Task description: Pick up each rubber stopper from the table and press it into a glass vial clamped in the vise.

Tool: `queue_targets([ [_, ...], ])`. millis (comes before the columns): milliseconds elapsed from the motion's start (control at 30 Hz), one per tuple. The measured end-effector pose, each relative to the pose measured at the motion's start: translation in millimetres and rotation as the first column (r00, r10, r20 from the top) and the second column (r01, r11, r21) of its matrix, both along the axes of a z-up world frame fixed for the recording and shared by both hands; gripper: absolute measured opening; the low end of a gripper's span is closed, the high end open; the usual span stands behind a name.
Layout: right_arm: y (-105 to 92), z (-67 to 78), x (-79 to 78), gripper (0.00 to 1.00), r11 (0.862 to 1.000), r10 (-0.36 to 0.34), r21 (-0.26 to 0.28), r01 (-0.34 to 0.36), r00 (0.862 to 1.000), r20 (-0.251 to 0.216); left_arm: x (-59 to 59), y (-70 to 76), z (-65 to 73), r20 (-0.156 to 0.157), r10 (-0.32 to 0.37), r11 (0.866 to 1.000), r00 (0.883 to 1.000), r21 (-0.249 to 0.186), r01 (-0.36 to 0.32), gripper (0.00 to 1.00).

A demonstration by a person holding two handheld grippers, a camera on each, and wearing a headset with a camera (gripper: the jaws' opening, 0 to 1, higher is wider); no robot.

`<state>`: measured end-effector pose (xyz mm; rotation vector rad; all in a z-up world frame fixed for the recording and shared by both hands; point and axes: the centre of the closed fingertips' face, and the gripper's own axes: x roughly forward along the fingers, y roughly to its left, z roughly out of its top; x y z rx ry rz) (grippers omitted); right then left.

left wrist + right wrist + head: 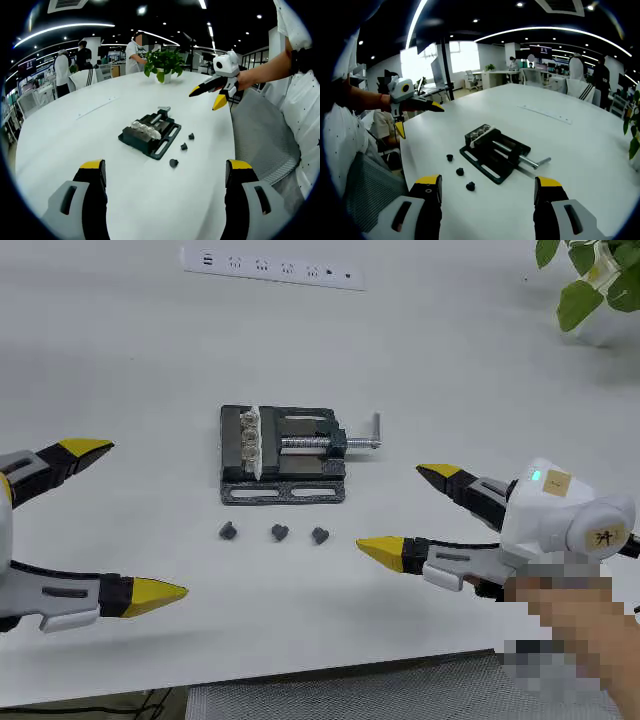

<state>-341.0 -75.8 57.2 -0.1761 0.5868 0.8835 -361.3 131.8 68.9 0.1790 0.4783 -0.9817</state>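
Three rubber stoppers (279, 532) are laid on the table (450, 360) before one vise (300, 455) holding glass vials (250, 438). Left gripper (147, 519) and right gripper (389, 507) are held open; the sticker (604, 537) mark cannot be read.

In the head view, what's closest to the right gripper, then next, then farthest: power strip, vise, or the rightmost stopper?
1. Rightmost stopper, just left of the right gripper.
2. Vise, in the middle, farther back.
3. Power strip, at the far back.

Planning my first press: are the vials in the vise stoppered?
Unstoppered, it seems: three rubber stoppers lie on the table; the glass vials look uncapped.
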Motion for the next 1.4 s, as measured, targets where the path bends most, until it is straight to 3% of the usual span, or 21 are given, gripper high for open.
queue_targets([
  [567, 4.0, -3.8, -0.2, 0.68, 1.0, -0.011, -0.013, 0.011, 1.0, 0.0, -1.4, 0.0, -1.1, -0.004, -0.005, 1.0, 1.0, -0.004, 0.005, 0.99],
  [1000, 16.5, -16.9, -4.9, 0.53, 0.999, -0.026, -0.037, 0.026, 1.0, -0.015, -1.4, -1.3, -1.8, -0.008, -0.009, 1.0, 1.0, -0.004, 0.009, 0.99],
  [1400, 26.2, -37.6, -8.4, 0.38, 0.996, -0.059, -0.077, 0.056, 0.997, -0.042, -1.8, -3.0, -3.4, -0.014, -0.01, 1.0, 1.0, -0.007, 0.01, 0.99],
])
